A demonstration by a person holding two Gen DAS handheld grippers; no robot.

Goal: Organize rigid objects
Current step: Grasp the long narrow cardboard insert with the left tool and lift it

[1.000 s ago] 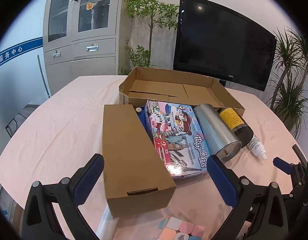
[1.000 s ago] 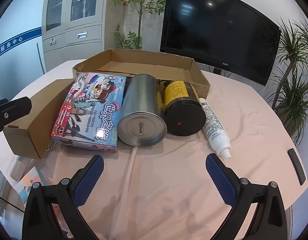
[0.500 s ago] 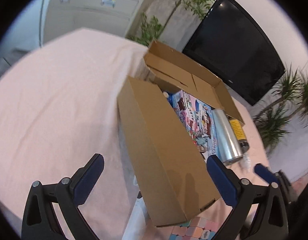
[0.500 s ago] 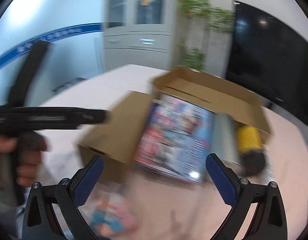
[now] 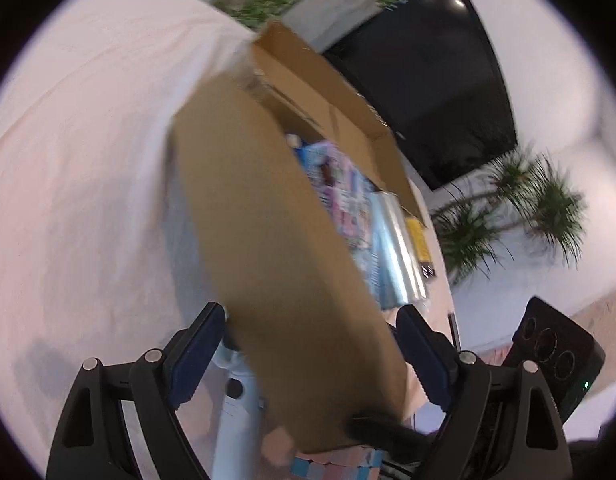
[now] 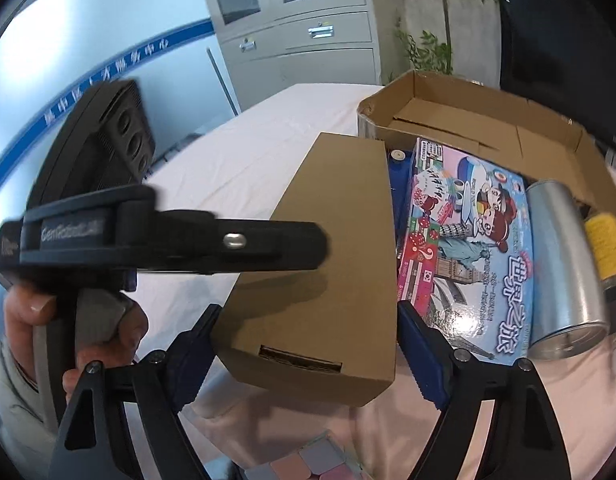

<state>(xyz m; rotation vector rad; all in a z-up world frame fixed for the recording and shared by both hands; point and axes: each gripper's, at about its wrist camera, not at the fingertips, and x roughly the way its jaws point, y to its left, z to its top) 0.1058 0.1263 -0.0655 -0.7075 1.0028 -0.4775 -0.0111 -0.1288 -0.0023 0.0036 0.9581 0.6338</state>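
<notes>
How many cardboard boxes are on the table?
2: a closed long brown cardboard box in front, and an open shallow brown cardboard tray box behind it. Others may be hidden.

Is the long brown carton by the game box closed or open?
Closed. The long brown carton lies flat on the table, its top unbroken, and the end flap's tab sits tucked in its slot. What it holds cannot be told.

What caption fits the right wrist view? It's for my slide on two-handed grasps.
Both grippers, jaws just closing, converge on the closed brown carton beside the colourful game box on the pink-clothed table.
</notes>
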